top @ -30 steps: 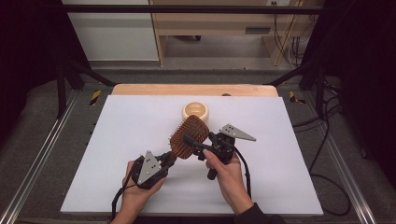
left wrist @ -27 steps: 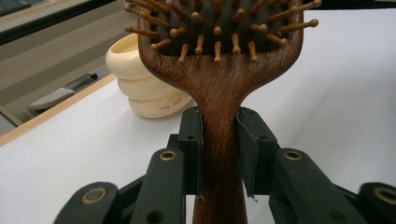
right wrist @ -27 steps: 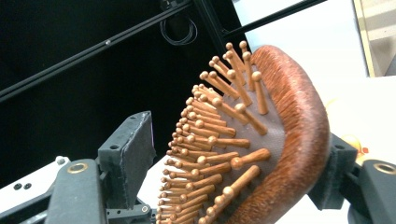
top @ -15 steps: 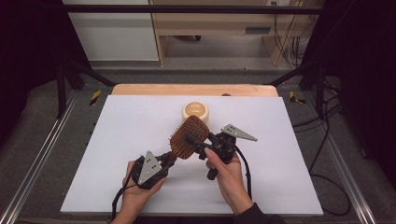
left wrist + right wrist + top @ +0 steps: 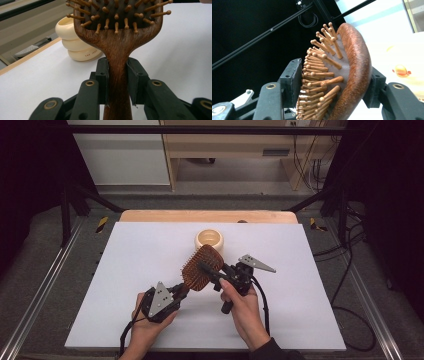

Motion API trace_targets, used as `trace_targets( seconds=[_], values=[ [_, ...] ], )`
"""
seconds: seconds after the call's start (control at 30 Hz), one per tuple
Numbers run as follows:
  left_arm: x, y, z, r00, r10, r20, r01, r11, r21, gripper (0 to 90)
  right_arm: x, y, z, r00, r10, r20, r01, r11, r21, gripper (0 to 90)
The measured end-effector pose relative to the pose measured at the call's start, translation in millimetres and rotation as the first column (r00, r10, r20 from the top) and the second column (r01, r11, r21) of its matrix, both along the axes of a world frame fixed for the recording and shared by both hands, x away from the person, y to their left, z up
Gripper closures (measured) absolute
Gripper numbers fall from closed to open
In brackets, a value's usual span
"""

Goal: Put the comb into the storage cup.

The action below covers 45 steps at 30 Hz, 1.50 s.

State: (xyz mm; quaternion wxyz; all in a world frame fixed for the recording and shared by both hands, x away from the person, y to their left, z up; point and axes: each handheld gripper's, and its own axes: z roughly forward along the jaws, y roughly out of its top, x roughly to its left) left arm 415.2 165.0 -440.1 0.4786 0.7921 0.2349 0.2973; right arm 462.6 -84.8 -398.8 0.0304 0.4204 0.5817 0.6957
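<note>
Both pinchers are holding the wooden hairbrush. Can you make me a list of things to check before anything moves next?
1. Left gripper on the hairbrush handle: jaws pressed on both sides of the neck. Ok.
2. Right gripper on the brush head: one jaw on the bristle tips, the other on the wooden back. Ok, though bristles may give a softer hold.
3. Brush off the table: it looks lifted, but the height under it is unclear. Cannot tell.
4. Gap to the cream ringed cup: it stands just behind the brush head, close. Not ok for a push forward.
5. Cables: they trail back toward the person, away from the brush. Ok.
</note>
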Motion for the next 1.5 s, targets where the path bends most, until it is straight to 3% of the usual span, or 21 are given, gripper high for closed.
trace_targets(
  seconds=[0.3, 0.63, 0.77, 0.87, 1.1, 1.33, 1.5],
  values=[
    [1.4, 0.6, -1.4, 0.9999, -0.004, -0.01, 0.004, 0.9999, -0.014, 72.5, -1.7, -1.0, 0.3, 1.0, 0.005, -0.008, -0.005, 0.9994, 0.034, 49.9],
    [6.2, -0.8, -4.5, 0.9978, -0.022, -0.062, 0.02, 0.9991, -0.037, 71.5, -5.3, 1.0, 0.8, 1.0, 0.001, 0.01, -0.002, 0.9998, 0.019, 51.9],
    [7.8, 1.4, -5.2, 0.9971, -0.011, -0.075, 0.005, 0.9972, -0.075, 63.5, -3.4, -2.1, 0.5, 0.9998, -0.015, 0.008, 0.015, 0.9998, 0.016, 52.0],
    [9.2, 2.6, -5.6, 0.9971, 0.001, -0.076, -0.007, 0.9972, -0.075, 57.3, -1.9, -6.1, 0.3, 0.9997, -0.026, -0.002, 0.026, 0.9993, 0.026, 51.9],
    [11.8, 5.8, -2.7, 0.9958, 0.045, -0.079, -0.054, 0.9914, -0.119, 41.2, 3.6, -20.5, 0.4, 0.9977, -0.068, -0.001, 0.068, 0.9972, 0.029, 51.7],
    [18.3, 8.4, -6.7, 0.9892, 0.084, -0.12, -0.099, 0.9878, -0.12, 27.9, 8.3, -40.8, -0.3, 0.9896, -0.144, -0.001, 0.144, 0.9889, 0.039, 51.7],
    [22.4, 13.9, -5.7, 0.9865, 0.102, -0.128, -0.119, 0.984, -0.133, 20.4, 11.4, -56.3, 0.2, 0.9828, -0.185, -0.011, 0.185, 0.981, 0.058, 51.6]
  ],
)
